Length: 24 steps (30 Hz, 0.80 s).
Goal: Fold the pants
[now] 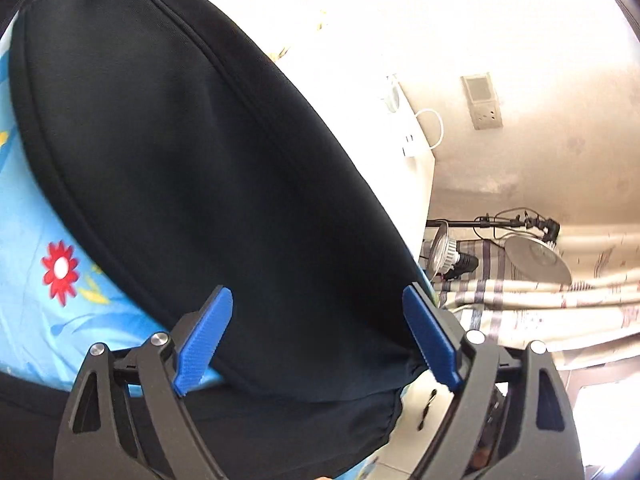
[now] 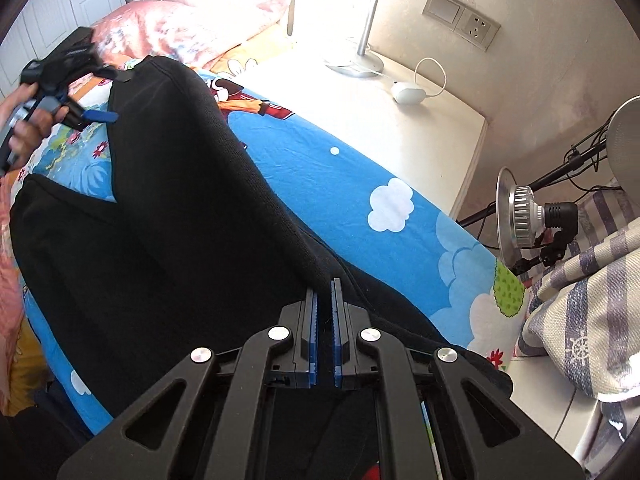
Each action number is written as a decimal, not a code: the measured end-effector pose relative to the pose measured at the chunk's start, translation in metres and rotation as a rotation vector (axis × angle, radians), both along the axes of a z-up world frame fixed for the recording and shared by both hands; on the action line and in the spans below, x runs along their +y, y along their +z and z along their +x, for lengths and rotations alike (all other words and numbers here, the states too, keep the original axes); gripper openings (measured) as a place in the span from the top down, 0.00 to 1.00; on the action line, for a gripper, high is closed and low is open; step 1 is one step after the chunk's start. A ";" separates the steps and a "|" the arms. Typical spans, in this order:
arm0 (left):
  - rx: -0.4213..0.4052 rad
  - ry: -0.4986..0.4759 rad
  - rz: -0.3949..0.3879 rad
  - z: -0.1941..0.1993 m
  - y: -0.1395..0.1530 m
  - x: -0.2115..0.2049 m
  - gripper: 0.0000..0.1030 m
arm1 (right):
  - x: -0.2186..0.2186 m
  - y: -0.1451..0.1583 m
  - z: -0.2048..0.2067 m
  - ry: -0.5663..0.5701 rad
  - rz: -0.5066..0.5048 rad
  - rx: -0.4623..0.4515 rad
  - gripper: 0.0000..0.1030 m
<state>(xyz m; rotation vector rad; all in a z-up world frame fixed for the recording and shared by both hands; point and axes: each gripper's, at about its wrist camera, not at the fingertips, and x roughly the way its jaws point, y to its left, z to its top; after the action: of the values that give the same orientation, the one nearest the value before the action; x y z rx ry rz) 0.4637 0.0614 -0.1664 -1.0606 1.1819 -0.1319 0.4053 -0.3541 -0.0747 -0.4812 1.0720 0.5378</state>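
Nearest the right wrist camera, the right gripper [image 2: 325, 292] has its blue pads drawn almost together, and a pinch of black cloth appears to sit between them at the waist end of the pants [image 2: 168, 200]. The pants lie spread on the blue cartoon bedsheet [image 2: 360, 168], their two legs running away from that grip toward the far end of the bed. Out there, at the cuff of the farther leg, a hand [image 2: 24, 120] carries the left gripper [image 1: 316, 320]; seen through its own camera the jaws stand wide, black fabric fills the space under and between them, and the pads do not press on it. So the step in hand looks like lifting the waist edge while the other end is being lined up for a grab. The next move, as I judge it, calls for the left jaws to close on the cuff edge, then both ends to travel together so the cloth folds flat without dragging the sheet. Beyond the bed stand a white bedside table [image 2: 420, 120], a lamp [image 2: 520, 212] and a wall socket [image 2: 476, 28]
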 end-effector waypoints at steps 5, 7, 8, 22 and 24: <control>0.132 0.075 -0.084 0.049 -0.029 0.012 0.23 | 0.005 -0.003 -0.038 0.008 0.008 -0.017 0.93; 0.167 0.096 -0.088 0.056 -0.038 0.016 0.31 | 0.008 -0.005 -0.050 0.014 0.016 -0.017 0.93; 0.187 0.099 -0.067 0.057 -0.042 0.017 0.38 | 0.009 -0.007 -0.056 0.016 0.020 -0.014 0.93; -0.111 0.111 -0.020 -0.207 -0.011 -0.014 0.94 | -0.050 -0.046 -0.139 -0.060 0.124 0.039 0.93; -0.103 0.111 -0.041 -0.261 -0.031 -0.034 0.95 | -0.069 -0.064 -0.154 -0.104 0.156 0.082 0.93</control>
<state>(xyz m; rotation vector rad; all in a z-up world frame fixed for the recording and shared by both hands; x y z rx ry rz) 0.2028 0.0271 -0.1978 -1.1399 1.0288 -0.1235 0.2513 -0.4230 -0.1383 -0.2668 1.1175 0.5477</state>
